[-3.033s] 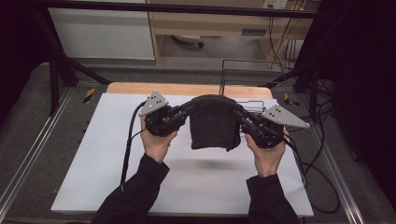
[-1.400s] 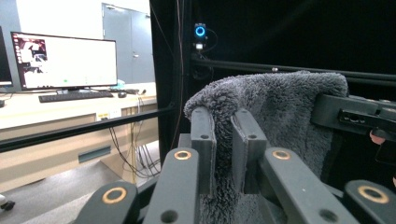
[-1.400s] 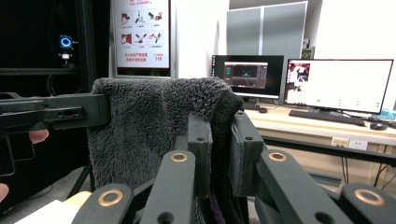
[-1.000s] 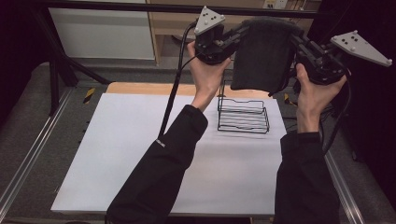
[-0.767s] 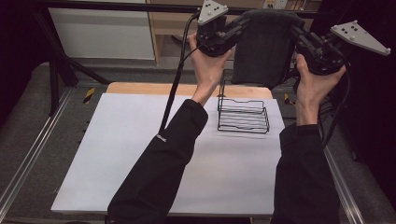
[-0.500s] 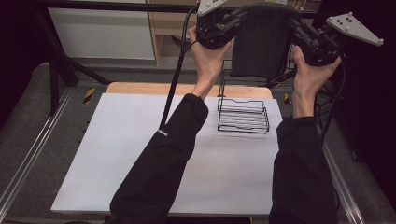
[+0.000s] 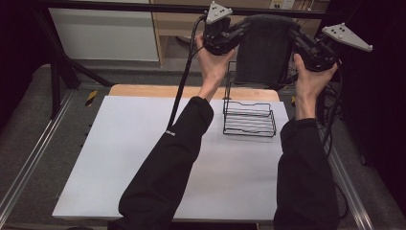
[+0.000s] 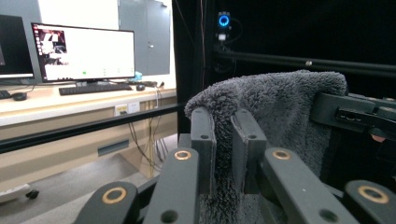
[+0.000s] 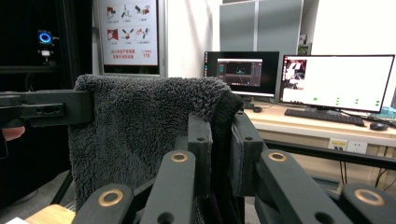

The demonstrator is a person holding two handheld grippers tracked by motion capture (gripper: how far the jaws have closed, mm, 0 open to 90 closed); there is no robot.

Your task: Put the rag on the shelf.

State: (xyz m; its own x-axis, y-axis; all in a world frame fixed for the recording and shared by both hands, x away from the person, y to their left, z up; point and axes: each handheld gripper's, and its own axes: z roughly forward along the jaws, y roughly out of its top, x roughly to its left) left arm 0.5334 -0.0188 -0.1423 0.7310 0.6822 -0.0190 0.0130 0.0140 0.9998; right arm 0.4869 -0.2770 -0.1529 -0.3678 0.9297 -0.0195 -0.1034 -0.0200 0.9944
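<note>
Now the dark grey fleece towel [image 7: 265, 50] hangs high above the far edge of the bench [image 7: 143, 158], stretched by its top corners between the two grippers. Three seconds ago it was held low over the white surface, close to the person; by a second ago it had been lifted up and carried away from the body, and since then both hands have drifted a little across and slightly down.

The left gripper [image 7: 229, 37] has its fingers [image 8: 203, 140] closed narrow on one upper corner, with the pile bunched between the pads. The right gripper [image 9: 218, 154] is the same: its fingers [image 9: 243, 149] are pinched tight on the opposite corner. Seen from each gripper view, the cloth runs from between that gripper's own fingers across to the other gripper's fingers farther off, its top edge roughly level and fairly taut.

Below the fingers, the towel's lower edge hangs over the tall back frame of the black wire rack [image 7: 249, 117], which stands on the far right part of the bench. Whether the cloth touches that frame cannot be told.

The lift seems to have brought the towel over the rack, so the likely job is to drape it over the upright wire frame. That calls for lowering both corners together, keeping the top edge level, and releasing only once the cloth rests on the wire.
</note>
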